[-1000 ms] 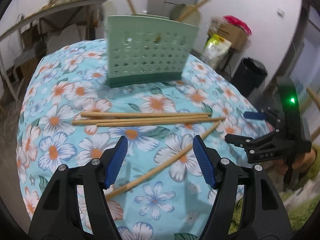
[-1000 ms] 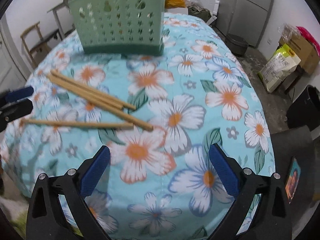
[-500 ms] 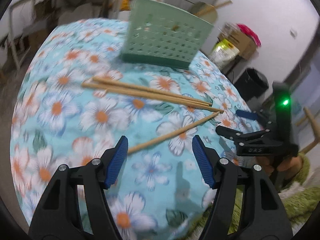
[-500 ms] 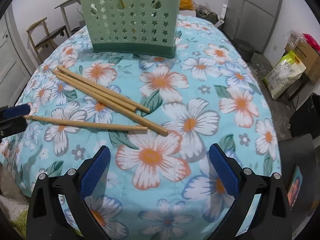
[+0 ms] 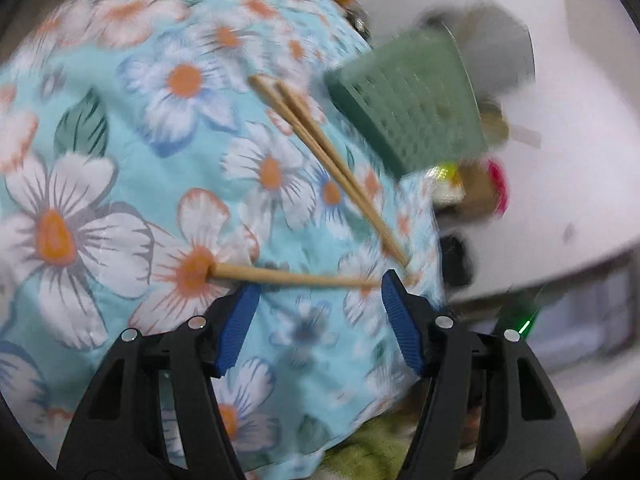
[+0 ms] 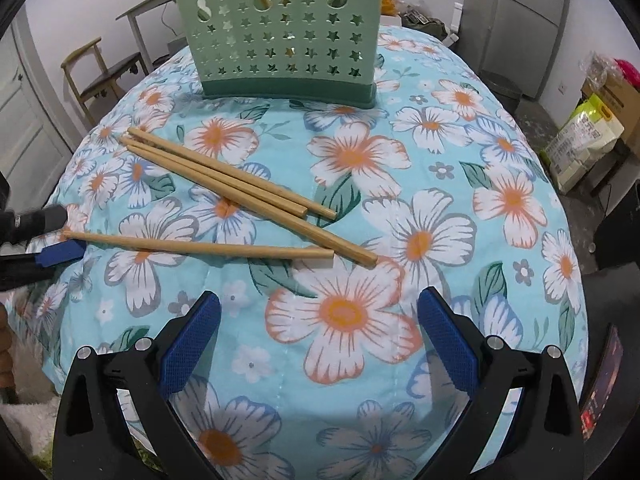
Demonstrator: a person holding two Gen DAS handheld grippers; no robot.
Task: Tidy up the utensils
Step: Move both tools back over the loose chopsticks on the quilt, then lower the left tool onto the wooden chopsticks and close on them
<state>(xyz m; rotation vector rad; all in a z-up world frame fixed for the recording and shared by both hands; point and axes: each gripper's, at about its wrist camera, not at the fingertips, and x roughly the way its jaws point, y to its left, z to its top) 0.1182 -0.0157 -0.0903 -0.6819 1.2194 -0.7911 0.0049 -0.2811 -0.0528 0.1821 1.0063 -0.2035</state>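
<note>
Wooden chopsticks, four pale tapered sticks, lie on the surface in front of the pale green plastic utensil holder (image 6: 282,36) with star-shaped cut-outs.

Lone chopstick (image 6: 196,246): nearest item in front of the holder, lying crosswise, apart from the holder; its thin end sits between the blue pads of the left claw (image 5: 318,326).

Bundle of three chopsticks (image 6: 240,184): between the lone stick and the holder, laid slantwise and side by side; the longest crosses the lone stick's thick end.

Utensil holder: upright at the far side of the surface; one wooden stick shows through a cut-out.

Left claw: closing in on the lone chopstick's thin end, pads not yet pressing it; view blurred.

Right claw (image 6: 320,340): spread wide, nothing between its pads, hovering in front of the holder on the near side of the sticks.

Surface cover: turquoise cloth (image 6: 440,200) with white-and-orange flowers, under the holder and sticks.

Wooden chair (image 6: 102,74): left of the holder, off the surface.
</note>
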